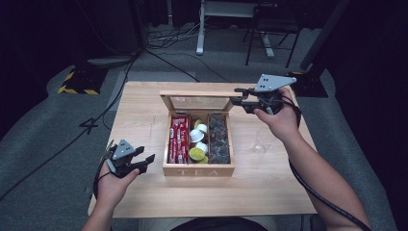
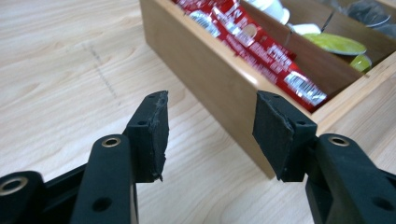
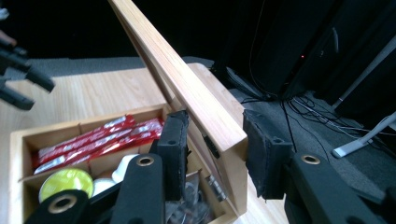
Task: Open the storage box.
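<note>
Grey carpet [image 1: 43, 139] under a wooden table [image 1: 144, 125], black cables [image 1: 163, 41] trailing into dark surroundings.

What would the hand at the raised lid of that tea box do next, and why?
Probably swing the lid a little further back. The right gripper has its jaws on either side of the lid's corner, and the tea box stands open but the lid looks only about upright; the left gripper waits open beside the box.

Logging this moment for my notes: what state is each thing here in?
Wooden tea box: open, compartments filled.
Glass-paned wooden lid: raised upright.
Right hand-held gripper: jaws around the lid's edge, contact unclear.
Left hand-held gripper: open, empty.
Clear drinking glass: upright, looks empty.
</note>
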`<state>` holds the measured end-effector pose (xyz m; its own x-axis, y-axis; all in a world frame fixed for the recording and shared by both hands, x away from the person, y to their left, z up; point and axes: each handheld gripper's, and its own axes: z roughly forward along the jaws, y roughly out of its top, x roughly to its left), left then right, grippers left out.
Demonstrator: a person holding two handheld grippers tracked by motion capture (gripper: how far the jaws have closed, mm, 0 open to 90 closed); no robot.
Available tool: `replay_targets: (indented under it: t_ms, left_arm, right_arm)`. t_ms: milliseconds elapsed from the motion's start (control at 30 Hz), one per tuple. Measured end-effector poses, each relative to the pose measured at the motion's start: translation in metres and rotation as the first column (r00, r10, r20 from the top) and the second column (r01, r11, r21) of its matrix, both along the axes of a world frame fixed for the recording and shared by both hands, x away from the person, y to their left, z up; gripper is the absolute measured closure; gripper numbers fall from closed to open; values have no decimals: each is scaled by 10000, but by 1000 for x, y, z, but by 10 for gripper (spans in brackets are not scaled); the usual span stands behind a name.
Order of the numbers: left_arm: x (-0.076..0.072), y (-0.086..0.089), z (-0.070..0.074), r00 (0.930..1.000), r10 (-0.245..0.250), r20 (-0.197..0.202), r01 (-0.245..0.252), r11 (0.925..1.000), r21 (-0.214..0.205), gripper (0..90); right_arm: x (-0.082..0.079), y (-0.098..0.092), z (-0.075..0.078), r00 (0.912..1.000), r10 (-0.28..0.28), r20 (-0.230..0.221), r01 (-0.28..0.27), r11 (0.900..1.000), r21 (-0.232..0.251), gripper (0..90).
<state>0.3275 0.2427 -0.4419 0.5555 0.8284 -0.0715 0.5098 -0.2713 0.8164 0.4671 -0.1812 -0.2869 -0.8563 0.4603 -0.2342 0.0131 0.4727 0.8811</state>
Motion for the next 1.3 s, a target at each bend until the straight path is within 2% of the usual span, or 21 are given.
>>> replay_targets:
  t_ms: [267,600,833,933,1300]
  left_arm:
    - [-10,11,-4,9993,365,-125,-365,9993,42,452]
    - [-12,16,-11,9975,615,-350,-613,9981,92,422]
    - [-9,16,-13,9981,467,-393,-458,9987,231,417]
    - [-8,14,-13,9976,492,-479,-485,9987,148,416]
    - [-3,10,-12,9988,12,-494,-2,9998,187,404]
  right_arm:
    - [25,2,8,9992,-403,-40,404,9980,482,617]
    - [62,5,14,9950,-876,-469,919,9909,979,602]
    - [82,9,16,9907,-1212,-626,1273,9863,1051,579]
    - [89,10,15,9885,-1351,-685,1422,9835,1123,568]
    - [116,16,12,9769,-1868,-1038,1999,9705,1350,535]
